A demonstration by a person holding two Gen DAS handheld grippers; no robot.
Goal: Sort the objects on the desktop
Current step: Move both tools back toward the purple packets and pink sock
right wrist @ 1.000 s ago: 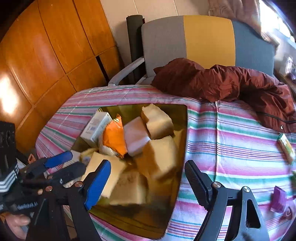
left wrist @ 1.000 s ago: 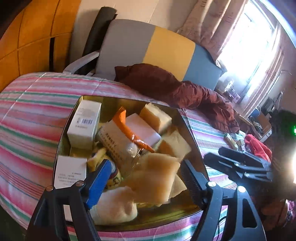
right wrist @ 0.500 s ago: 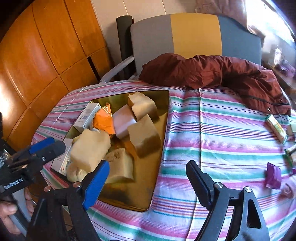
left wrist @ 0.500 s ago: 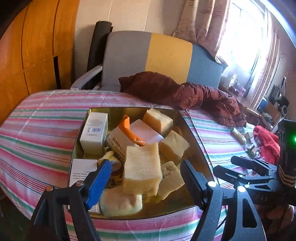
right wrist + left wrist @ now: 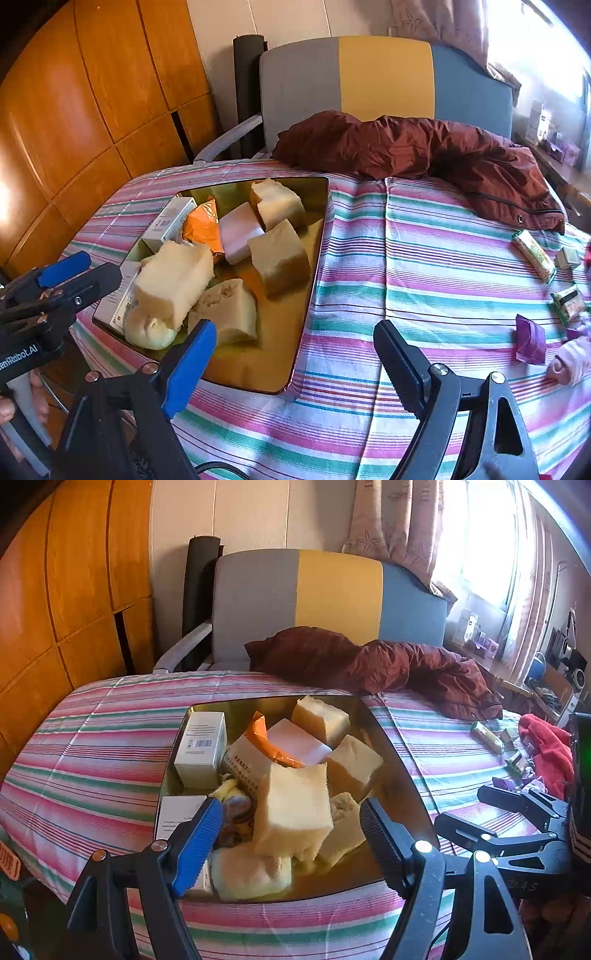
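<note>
A gold tray (image 5: 391, 786) (image 5: 317, 236) on the striped table holds several yellow sponge blocks (image 5: 295, 812) (image 5: 173, 280), white boxes (image 5: 201, 744), an orange packet (image 5: 258, 727) (image 5: 201, 223) and a pink block (image 5: 295, 740) (image 5: 240, 230). My left gripper (image 5: 291, 834) is open and empty just before the tray's near edge, above the front sponge; it also shows in the right wrist view (image 5: 85, 273). My right gripper (image 5: 295, 362) is open and empty over the cloth to the right of the tray; it also shows in the left wrist view (image 5: 476, 812).
A maroon jacket (image 5: 424, 147) lies at the table's far side before a grey, yellow and blue chair (image 5: 384, 74). Small packets lie at the right: a green bar (image 5: 533, 254), a purple wrapper (image 5: 530, 339), small boxes (image 5: 569, 258). A red cloth (image 5: 546, 746) lies at the right.
Both grippers have pulled back and up from the tray, so more table shows. A sponge block now stands on the front of the pile. The right gripper has shifted right.
</note>
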